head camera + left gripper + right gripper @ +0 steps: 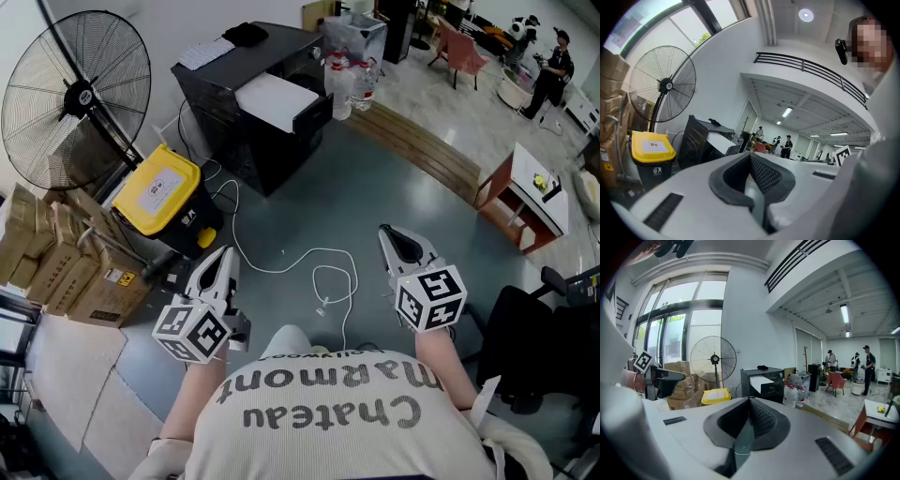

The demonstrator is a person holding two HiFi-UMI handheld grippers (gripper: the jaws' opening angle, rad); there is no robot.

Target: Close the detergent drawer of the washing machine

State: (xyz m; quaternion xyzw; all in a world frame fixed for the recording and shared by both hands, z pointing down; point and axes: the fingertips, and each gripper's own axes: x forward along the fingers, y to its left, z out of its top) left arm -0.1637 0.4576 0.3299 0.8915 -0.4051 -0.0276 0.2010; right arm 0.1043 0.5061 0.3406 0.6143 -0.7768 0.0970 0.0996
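**A:** What did the head view show?

**B:** The left gripper (225, 255) and right gripper (389, 234) were held low over the grey floor. Both were well apart from the black washing machine (246, 127) across the room. Its pale detergent drawer (277, 99) stood pulled out at the front. Only this view showed the white cable (323, 272) looped on the floor.

**A:** And the left gripper view?

**B:** The left gripper's pads met at the tip with nothing between them. This view alone showed a railed gallery (806, 65) overhead. The yellow-lidded bin (649, 147) sat beside the machine with its lid down, so its contents were hidden.

**A:** The right gripper view?

**B:** The right gripper's pads were likewise pressed together and empty. This view added tall windows (670, 329). Cardboard boxes (682, 376) were stacked behind the bin, and clear bottles (793, 394) stood by the machine.
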